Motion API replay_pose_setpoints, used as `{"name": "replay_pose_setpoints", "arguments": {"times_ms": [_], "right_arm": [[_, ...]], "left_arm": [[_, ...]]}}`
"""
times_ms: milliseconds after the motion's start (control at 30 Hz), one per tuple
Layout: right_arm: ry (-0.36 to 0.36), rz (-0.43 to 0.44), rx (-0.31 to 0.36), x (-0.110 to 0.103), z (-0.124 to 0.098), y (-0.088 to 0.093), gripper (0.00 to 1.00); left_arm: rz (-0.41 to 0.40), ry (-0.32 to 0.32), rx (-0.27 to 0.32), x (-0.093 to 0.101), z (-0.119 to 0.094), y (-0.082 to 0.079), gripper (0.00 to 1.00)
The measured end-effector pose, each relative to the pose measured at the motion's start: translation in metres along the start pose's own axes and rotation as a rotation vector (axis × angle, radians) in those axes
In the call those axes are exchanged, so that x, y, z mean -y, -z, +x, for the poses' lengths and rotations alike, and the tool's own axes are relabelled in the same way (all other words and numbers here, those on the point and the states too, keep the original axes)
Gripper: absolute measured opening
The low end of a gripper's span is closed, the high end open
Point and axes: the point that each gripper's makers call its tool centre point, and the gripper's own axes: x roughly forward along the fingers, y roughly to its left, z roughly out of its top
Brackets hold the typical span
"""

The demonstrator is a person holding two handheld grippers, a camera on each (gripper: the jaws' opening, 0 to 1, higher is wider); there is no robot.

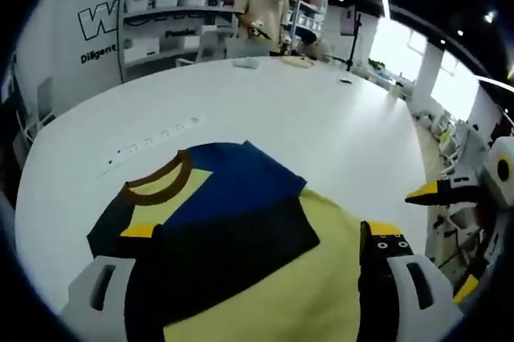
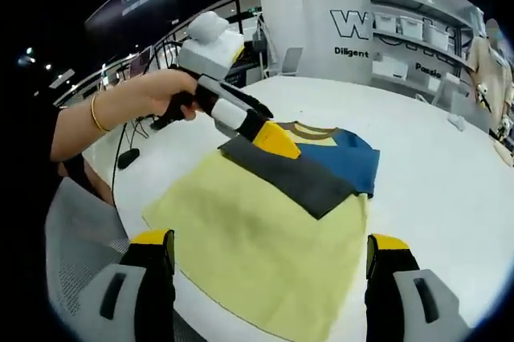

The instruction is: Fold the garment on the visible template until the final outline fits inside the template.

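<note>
Garment [image 2: 273,230], soft yellow cloth, navy and charcoal panels

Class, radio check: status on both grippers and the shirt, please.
Left gripper low over the dark fold. Right gripper open above yellow hem. Shirt partly folded on white table. Nothing in the way.

On the white tabletop [image 2: 434,173] lies the yellow, grey and blue garment [image 2: 273,230], the left tongs [image 2: 277,140] touching its collar end, the right tongs [image 2: 269,266] spread wide above its near hem.
</note>
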Motion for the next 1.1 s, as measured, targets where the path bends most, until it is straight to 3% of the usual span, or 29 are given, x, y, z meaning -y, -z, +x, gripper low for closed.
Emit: {"name": "replay_pose_setpoints", "arguments": {"times_ms": [233, 500, 733, 900, 1000, 1100], "right_arm": [[-0.01, -0.003, 0.014, 0.011, 0.009, -0.012, 0.99], [-0.002, 0.018, 0.043, 0.032, 0.023, -0.028, 0.95], [-0.008, 0.006, 0.055, 0.041, 0.035, -0.039, 0.9], [-0.012, 0.004, 0.058, 0.042, 0.038, -0.04, 0.85], [-0.008, 0.001, 0.058, 0.047, 0.046, -0.043, 0.8], [0.037, -0.017, 0.054, 0.056, 0.052, -0.046, 0.76]], "left_arm": [[0.028, -0.059, -0.003, -0.024, -0.016, 0.017, 0.99], [-0.052, -0.087, 0.011, -0.044, -0.041, 0.037, 0.95], [-0.066, -0.123, 0.036, -0.062, -0.061, 0.055, 0.92], [-0.069, -0.128, 0.041, -0.066, -0.064, 0.057, 0.84], [-0.083, -0.158, 0.07, -0.078, -0.072, 0.063, 0.79], [-0.088, -0.198, 0.035, -0.096, -0.081, 0.08, 0.74]]}}
